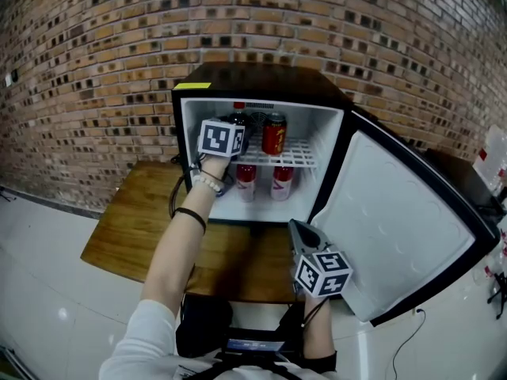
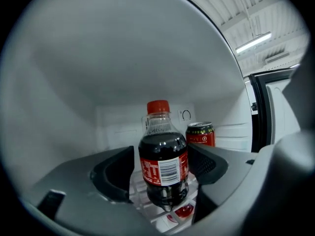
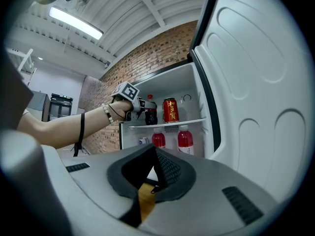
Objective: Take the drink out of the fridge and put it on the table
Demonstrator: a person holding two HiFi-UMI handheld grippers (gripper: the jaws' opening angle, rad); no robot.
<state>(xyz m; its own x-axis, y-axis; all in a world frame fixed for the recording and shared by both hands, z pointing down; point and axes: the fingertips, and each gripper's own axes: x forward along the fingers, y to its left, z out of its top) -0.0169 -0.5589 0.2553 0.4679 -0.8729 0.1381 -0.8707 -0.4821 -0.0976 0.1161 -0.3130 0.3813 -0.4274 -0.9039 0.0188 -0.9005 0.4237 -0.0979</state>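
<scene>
Set on a wooden tabletop [image 1: 135, 228]: a small fridge [image 1: 261, 81], with door [image 1: 396, 220] swung wide to the right. Reaching inside at top-shelf level with the left tool [image 2: 160, 157], spread wide to either side of the cola [image 2: 163, 146]. Right pad close against it, left pad clearly apart, so bracketing rather than gripping. Right tool [image 3: 155, 166] held low in front of the fridge, pinched together on nothing.

Judged as the grasp step, with the drink still standing on the wire shelf. Next: close squarely on the bottle's belly, lift clear, draw back without knocking the can [image 2: 200, 134] just beside, then set down upright on bare tabletop.

Red label and barcode on the cola, print too small to read. Gold Chinese characters on the red can, not legible.
</scene>
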